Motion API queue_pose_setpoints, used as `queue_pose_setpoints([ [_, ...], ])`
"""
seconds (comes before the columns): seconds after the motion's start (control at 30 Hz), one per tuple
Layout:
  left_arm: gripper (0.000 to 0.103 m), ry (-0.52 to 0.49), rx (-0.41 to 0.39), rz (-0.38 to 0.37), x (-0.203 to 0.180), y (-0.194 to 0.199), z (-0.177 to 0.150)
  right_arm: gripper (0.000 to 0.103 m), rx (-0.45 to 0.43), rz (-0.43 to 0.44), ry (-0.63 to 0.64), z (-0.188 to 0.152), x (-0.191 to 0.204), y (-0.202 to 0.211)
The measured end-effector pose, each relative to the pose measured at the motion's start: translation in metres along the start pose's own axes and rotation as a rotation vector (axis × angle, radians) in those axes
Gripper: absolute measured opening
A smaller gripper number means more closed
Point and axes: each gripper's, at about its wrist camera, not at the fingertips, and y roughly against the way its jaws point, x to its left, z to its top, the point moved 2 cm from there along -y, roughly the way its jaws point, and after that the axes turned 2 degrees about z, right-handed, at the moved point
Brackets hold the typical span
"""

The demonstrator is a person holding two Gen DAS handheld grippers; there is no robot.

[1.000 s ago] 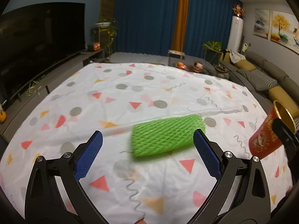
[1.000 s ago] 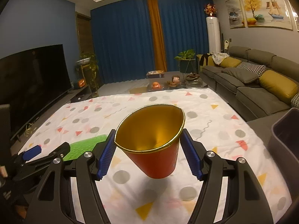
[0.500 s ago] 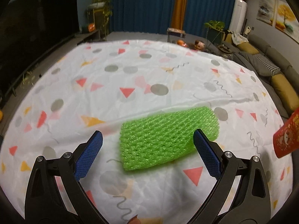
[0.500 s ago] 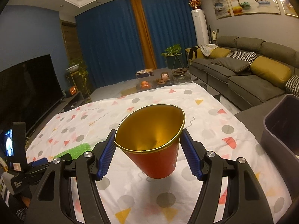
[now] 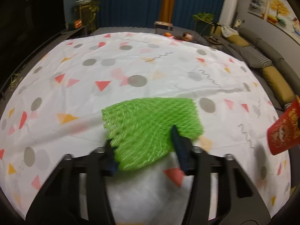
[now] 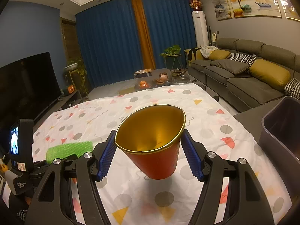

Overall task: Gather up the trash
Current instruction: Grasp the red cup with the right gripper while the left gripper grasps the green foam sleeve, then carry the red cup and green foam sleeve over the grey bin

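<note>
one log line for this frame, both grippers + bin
left gripper: fingers closing, green foam net between them | right gripper: holding red paper cup above tablecloth | grey bin: right of table

A white cloth [image 6: 206, 112] printed with grey dots and coloured triangles covers the tabletop. Beyond it hang dark blue curtains [image 6: 112, 43] with an orange strip [image 6: 143, 33] between them. A grey sofa [image 6: 249, 82] with mustard cushions [image 6: 270, 74] runs along the right wall under framed paintings [image 6: 245, 0]. A dark television [image 6: 26, 86] stands on the left, a potted plant [image 6: 172, 51] and a white tower unit [image 6: 200, 28] behind.
</note>
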Motion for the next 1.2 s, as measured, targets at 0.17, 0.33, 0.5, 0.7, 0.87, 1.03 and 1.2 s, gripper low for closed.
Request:
queue_pose_setpoints([
  [0.17, 0.014, -0.021, -0.017, -0.016, -0.014, 0.005, -0.001, 0.067, 0.003, 0.006, 0.019, -0.002, 0.004, 0.0],
  [0.33, 0.013, 0.019, -0.021, -0.046, -0.009, 0.013, 0.001, 0.067, -0.009, 0.008, 0.017, 0.002, 0.002, 0.004],
  [0.5, 0.013, 0.011, -0.055, -0.031, -0.006, 0.03, 0.003, 0.067, -0.016, 0.012, -0.009, 0.006, -0.005, 0.013],
  [0.7, 0.012, 0.006, -0.099, -0.048, -0.01, 0.058, -0.003, 0.067, -0.033, 0.003, 0.005, 0.005, -0.013, 0.039],
  [0.87, 0.012, 0.01, -0.114, -0.076, -0.019, 0.075, -0.007, 0.067, -0.037, 0.014, 0.007, 0.006, -0.022, 0.058],
  [1.03, 0.012, -0.044, -0.145, -0.088, -0.039, 0.091, -0.007, 0.067, -0.047, 0.018, 0.016, 0.013, -0.034, 0.072],
  [1.2, 0.012, -0.068, -0.163, -0.117, -0.065, 0.102, -0.006, 0.067, -0.077, 0.003, 0.02, 0.016, -0.05, 0.092],
])
